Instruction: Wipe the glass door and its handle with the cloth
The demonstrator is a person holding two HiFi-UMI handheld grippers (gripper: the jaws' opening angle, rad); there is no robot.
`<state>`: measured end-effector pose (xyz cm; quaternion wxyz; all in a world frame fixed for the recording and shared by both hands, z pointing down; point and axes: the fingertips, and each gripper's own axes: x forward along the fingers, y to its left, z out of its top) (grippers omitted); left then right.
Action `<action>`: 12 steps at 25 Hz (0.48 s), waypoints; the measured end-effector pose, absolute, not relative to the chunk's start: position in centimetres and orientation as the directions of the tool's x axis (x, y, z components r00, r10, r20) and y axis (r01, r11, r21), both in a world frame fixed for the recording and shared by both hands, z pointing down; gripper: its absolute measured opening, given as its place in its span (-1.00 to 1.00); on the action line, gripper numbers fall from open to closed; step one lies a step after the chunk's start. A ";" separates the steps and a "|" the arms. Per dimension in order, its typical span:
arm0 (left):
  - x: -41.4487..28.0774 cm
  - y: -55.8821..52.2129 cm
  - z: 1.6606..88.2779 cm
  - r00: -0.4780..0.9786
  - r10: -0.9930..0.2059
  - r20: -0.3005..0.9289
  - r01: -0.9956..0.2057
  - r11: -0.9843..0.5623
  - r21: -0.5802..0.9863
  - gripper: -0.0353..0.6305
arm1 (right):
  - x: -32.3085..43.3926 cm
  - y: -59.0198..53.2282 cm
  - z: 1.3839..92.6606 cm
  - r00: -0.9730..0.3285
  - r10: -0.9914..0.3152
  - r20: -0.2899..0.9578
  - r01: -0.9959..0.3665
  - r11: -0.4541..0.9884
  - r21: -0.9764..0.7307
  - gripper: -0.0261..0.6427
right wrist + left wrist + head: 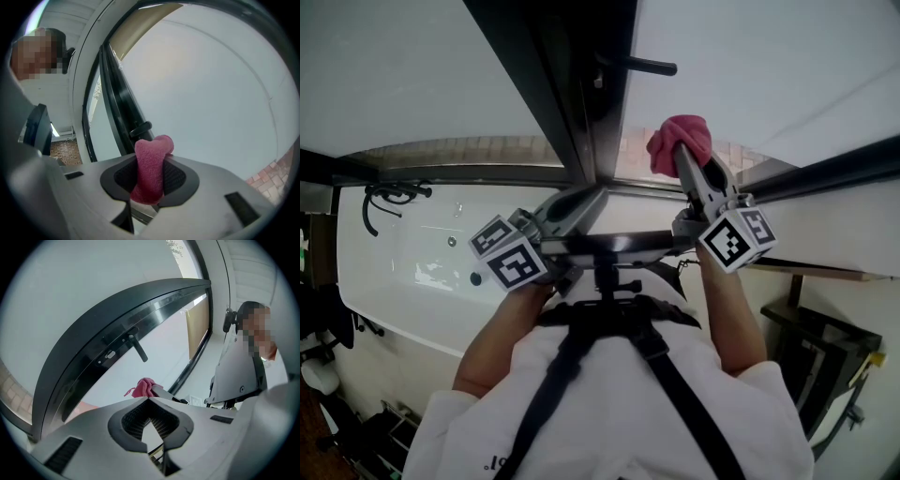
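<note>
The glass door (769,66) has a dark frame (581,94) and a black lever handle (642,66). My right gripper (684,157) is shut on a pink cloth (677,136), which it holds up against the glass just below and to the right of the handle. In the right gripper view the cloth (152,159) stands up between the pads of the right gripper (151,176), and the handle (140,130) is just behind it. My left gripper (596,194) is shut and holds nothing, low by the frame. The left gripper view shows the handle (137,348) and the cloth (143,387) beyond the left gripper (149,401).
A white tub (412,253) with a black hose (384,202) lies at the left. A dark rack (825,356) stands at the lower right. Brick paving (487,150) shows through the glass. A tan blind (197,329) hangs beyond the door.
</note>
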<state>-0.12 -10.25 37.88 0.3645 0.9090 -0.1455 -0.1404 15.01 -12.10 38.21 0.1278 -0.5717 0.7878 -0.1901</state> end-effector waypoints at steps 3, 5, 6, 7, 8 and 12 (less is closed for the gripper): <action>0.1 -10.1 37.9 0.920 -0.363 -0.146 -0.164 -0.695 0.700 -0.92 | 13.7 -11.7 39.3 -0.336 -0.941 0.047 -0.852 0.282 -0.441 -0.60; 0.3 -9.9 37.9 0.921 -0.362 -0.145 -0.164 -0.696 0.699 -0.92 | 13.1 -11.5 39.7 -0.351 -0.934 0.058 -0.848 0.291 -0.443 -0.60; 0.3 -9.9 37.9 0.921 -0.362 -0.144 -0.164 -0.696 0.699 -0.92 | 12.9 -11.4 39.8 -0.356 -0.932 0.062 -0.847 0.294 -0.443 -0.60; 0.3 -9.8 37.9 0.921 -0.362 -0.144 -0.164 -0.697 0.699 -0.92 | 12.7 -11.4 39.9 -0.359 -0.931 0.064 -0.847 0.297 -0.441 -0.60; 0.3 -9.8 37.9 0.921 -0.362 -0.144 -0.164 -0.696 0.699 -0.92 | 12.6 -11.4 39.8 -0.362 -0.930 0.064 -0.848 0.300 -0.438 -0.60; 0.1 -9.7 37.9 0.920 -0.364 -0.144 -0.166 -0.695 0.700 -0.92 | 12.2 -11.3 39.8 -0.371 -0.926 0.067 -0.846 0.308 -0.434 -0.60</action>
